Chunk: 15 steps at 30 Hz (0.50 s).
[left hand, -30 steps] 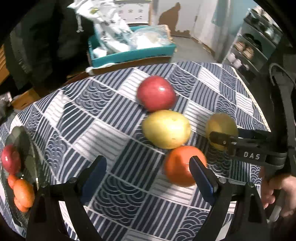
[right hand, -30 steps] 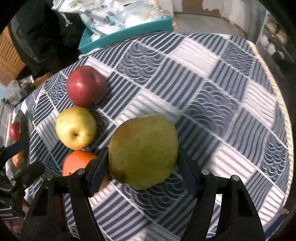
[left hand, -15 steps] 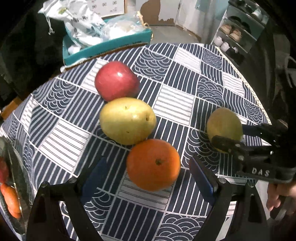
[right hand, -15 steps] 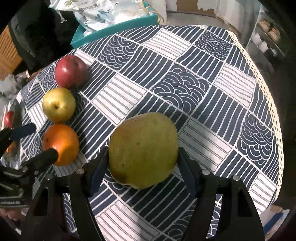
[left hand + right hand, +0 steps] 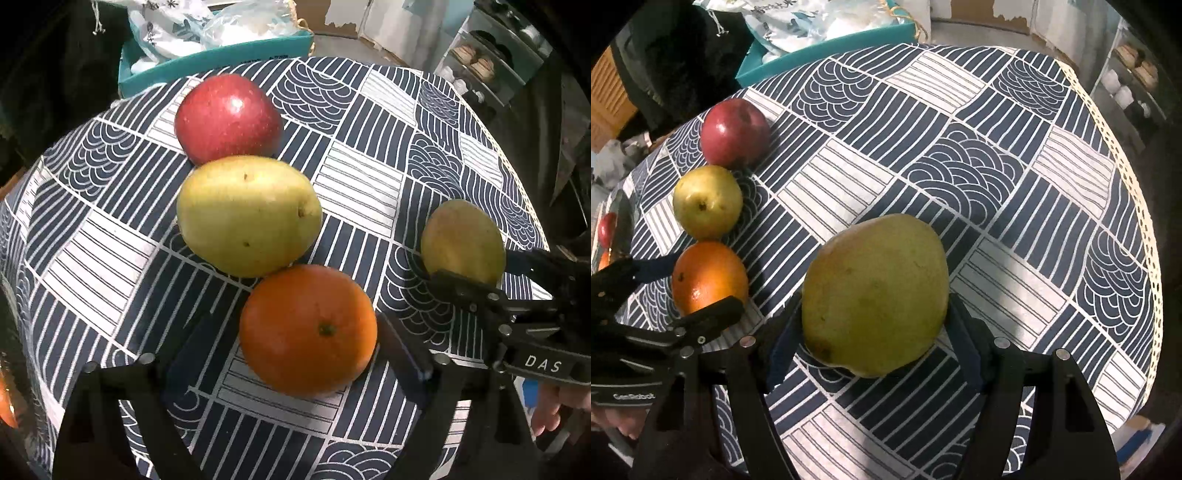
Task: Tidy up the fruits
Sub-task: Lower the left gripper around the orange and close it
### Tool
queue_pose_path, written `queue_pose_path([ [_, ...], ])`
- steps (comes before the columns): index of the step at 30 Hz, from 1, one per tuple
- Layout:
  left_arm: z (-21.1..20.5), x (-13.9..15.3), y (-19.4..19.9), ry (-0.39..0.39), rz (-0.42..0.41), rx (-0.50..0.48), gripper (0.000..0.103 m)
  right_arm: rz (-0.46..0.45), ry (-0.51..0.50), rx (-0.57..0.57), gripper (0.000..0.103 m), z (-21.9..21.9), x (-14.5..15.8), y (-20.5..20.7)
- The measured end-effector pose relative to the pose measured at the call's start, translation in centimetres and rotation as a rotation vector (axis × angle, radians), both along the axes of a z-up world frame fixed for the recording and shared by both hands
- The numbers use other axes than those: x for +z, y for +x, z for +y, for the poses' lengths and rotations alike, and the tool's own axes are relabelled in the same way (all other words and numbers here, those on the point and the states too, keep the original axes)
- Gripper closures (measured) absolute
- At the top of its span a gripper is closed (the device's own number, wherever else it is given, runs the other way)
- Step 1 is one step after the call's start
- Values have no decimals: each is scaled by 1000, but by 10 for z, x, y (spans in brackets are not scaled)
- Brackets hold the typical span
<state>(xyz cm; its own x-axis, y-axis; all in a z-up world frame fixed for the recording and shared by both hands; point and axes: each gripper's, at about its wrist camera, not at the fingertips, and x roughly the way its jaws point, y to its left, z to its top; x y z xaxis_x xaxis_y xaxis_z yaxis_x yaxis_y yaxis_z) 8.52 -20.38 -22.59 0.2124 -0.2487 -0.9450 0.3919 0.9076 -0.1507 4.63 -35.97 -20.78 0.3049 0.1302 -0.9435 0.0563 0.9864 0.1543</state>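
Gripping a large yellow-green pear (image 5: 875,299) between its two dark fingers, the right gripper (image 5: 875,354) holds the fruit over a round bench draped in a navy-and-white patterned cloth (image 5: 960,177), pads pressed to both flanks. Beside it, the left gripper (image 5: 295,354) straddles a round orange (image 5: 308,328), its fingers closing; the right one is at the orange's skin, the left one visibly apart from it. Three fruits form a touching row on the cloth: a glossy red apple (image 5: 227,116) farthest back, a smooth yellow pear-like fruit (image 5: 247,214) in the middle, the orange nearest. That yellow fruit sits directly behind the orange. A person's hand (image 5: 554,417) shows at the lower right edge of the left wrist view. Behind the bench, a teal tray (image 5: 827,51) carries crumpled white plastic bags (image 5: 812,26). More red and orange fruit (image 5: 605,232) shows at the far left edge, partly hidden.
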Motion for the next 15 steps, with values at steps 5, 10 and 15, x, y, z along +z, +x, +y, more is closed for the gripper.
queue_pose_path([
  [5,-2,-3,-4,-41,18,-15,33,-1,15,-3,33,3,-3,-2],
  [10,-6,0,-13,1,-23,-48,34,-31,-4,-9,33,8,-2,-5],
  [15,-1,8,-22,12,-65,-60,34,-44,-18,-5,34,10,-1,-6],
])
